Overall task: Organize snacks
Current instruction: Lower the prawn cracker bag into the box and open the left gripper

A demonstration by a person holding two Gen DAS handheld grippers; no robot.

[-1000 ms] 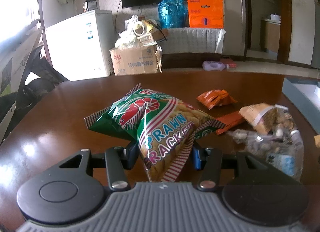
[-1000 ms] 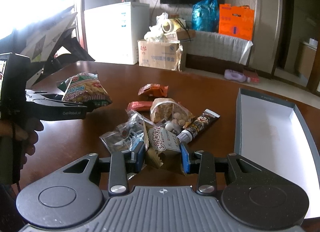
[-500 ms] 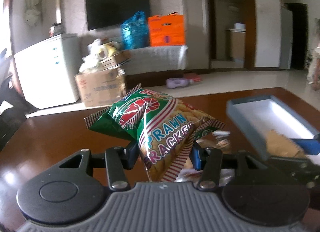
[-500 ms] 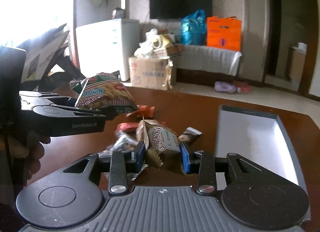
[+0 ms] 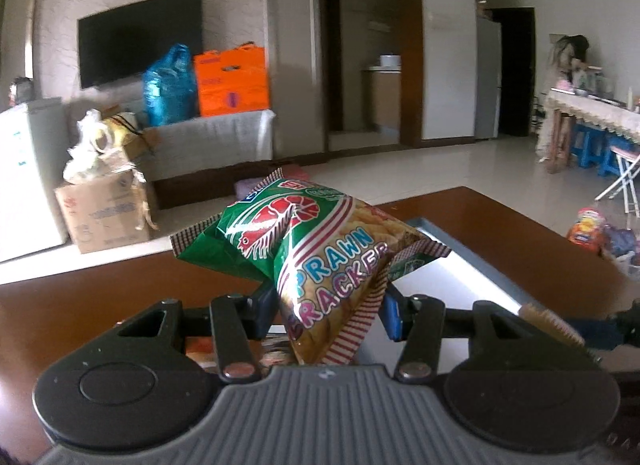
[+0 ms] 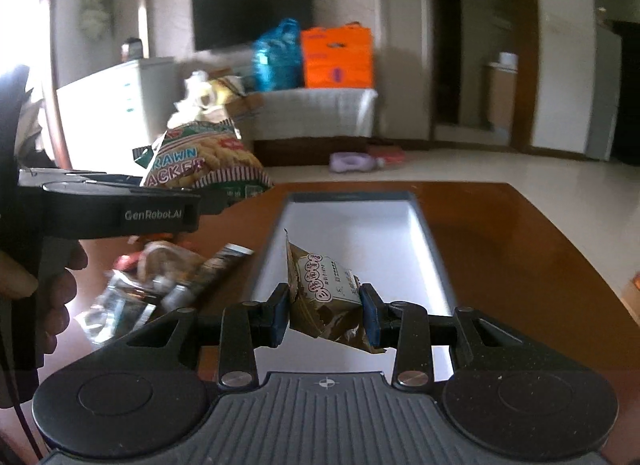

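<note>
Crackers, a light, puffy, crushable bag, sit clamped in left gripper; right gripper pinches a soft packet over the tray.

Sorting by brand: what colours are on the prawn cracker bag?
The prawn cracker bag is green with red-and-white stripes and a red prawn, clearest in the left wrist view.

A glossy reddish-brown wooden table carries a long shallow grey-rimmed box with a white inside toward the far middle, and a loose heap of clear and brown snack packets at its left.
</note>
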